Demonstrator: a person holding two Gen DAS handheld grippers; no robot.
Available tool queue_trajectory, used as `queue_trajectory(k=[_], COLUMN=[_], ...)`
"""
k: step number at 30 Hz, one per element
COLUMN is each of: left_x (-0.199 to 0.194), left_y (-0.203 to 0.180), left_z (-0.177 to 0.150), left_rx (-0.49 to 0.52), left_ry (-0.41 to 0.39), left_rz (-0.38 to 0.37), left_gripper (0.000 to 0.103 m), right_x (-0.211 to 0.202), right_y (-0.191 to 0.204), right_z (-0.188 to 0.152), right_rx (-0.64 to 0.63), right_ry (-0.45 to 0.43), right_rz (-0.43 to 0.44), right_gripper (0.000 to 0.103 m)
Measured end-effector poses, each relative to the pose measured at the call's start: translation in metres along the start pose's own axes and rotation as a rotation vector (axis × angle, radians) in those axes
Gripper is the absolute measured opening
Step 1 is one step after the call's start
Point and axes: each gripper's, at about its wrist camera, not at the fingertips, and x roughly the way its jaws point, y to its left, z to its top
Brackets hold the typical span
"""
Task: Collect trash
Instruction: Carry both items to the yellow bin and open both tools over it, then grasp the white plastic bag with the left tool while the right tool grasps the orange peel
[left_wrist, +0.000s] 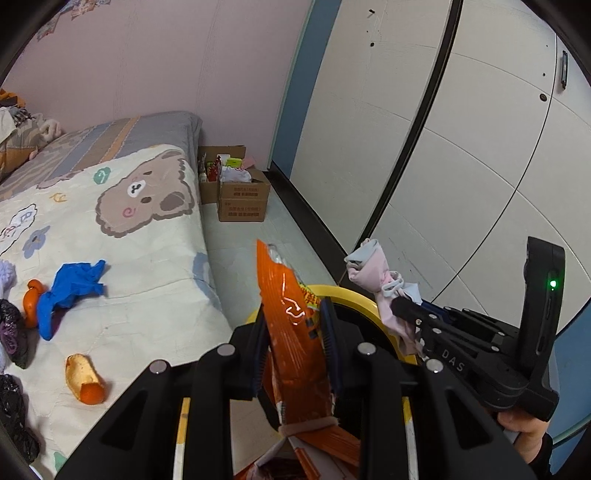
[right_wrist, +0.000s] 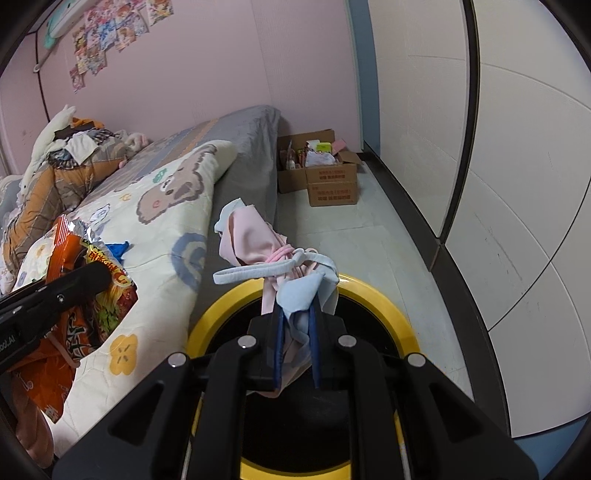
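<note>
Both grippers hold trash over the yellow-rimmed bin beside the bed

The left gripper (left_wrist: 295, 332) is clenched on an orange snack bag (left_wrist: 291, 317); the right gripper (right_wrist: 297, 350) grips a pink and pale blue cloth bundle (right_wrist: 273, 258) above the bin (right_wrist: 373, 295). Only the left view shows a blue glove (left_wrist: 70, 291) and what looks like orange peel (left_wrist: 83, 378) near the bed's (left_wrist: 155, 258) edge; only the right view shows posters (right_wrist: 110, 33) on the wall
</note>
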Motion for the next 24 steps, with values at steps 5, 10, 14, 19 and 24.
queue_trajectory(k=[5,10,14,19,24], left_x=[0.006,0.006,-0.004,-0.024,-0.043], left_y=[-0.006,-0.007,-0.002,0.019,0.043], left_z=[0.003,0.004,0.002,-0.004,-0.013], left_rx=[0.028,0.021,0.011,-0.022,-0.029], left_ry=[-0.006,-0.015,-0.035,-0.074,-0.105], left_rz=[-0.009,-0.012,-0.011,0.034,0.108], left_gripper=[0.034,0.055,0.07,0.078,0.084], right_x=[0.003,0.002,0.0,-0.005,-0.01], right_y=[-0.008,-0.014,-0.018,-0.023,-0.014], right_z=[0.001,0.001,-0.001,-0.003,-0.006], right_rx=[0.011,0.034,0.041,0.055,0.041], right_ry=[0.0,0.001,0.001,-0.013,-0.037], right_rz=[-0.009,-0.011,-0.036,-0.052,-0.054], right_gripper=[0.012,0.012,0.023,0.044,0.044])
